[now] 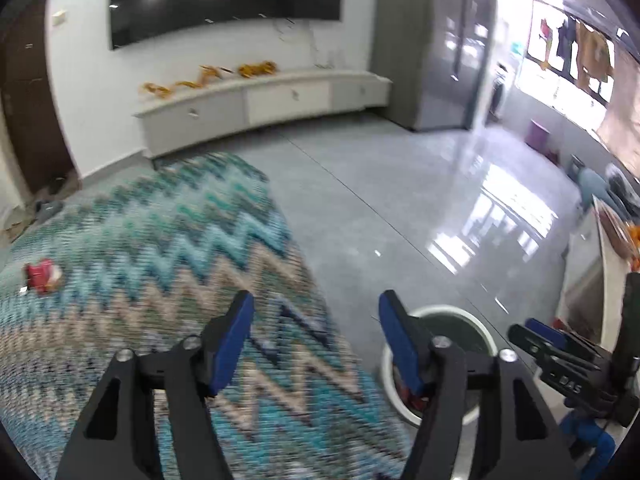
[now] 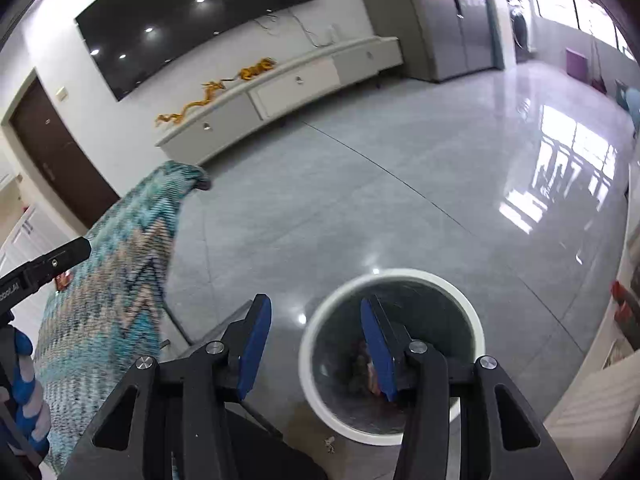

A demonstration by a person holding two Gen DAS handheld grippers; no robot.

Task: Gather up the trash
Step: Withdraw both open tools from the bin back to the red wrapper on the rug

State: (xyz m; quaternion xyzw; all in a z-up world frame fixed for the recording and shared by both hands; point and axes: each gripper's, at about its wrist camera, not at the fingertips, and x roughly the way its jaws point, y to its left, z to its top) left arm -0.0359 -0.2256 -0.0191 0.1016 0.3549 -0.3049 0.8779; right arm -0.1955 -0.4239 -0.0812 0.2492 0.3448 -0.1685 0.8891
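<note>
A red crumpled wrapper [image 1: 42, 275] lies on the zigzag teal cloth [image 1: 160, 264] at the far left. My left gripper [image 1: 316, 340] is open and empty above the cloth's right side. A white-rimmed round bin [image 2: 390, 354] stands on the floor with some trash inside; it also shows in the left wrist view [image 1: 472, 320]. My right gripper [image 2: 316, 344] is open and empty just above the bin's left rim. The right gripper also shows at the right of the left wrist view [image 1: 560, 344].
The cloth [image 2: 120, 272] covers a raised surface left of the bin. A grey glossy tiled floor [image 2: 400, 184] stretches ahead. A long white TV cabinet [image 2: 288, 88] with a gold ornament stands under a wall screen. A brown door [image 2: 56, 160] is at left.
</note>
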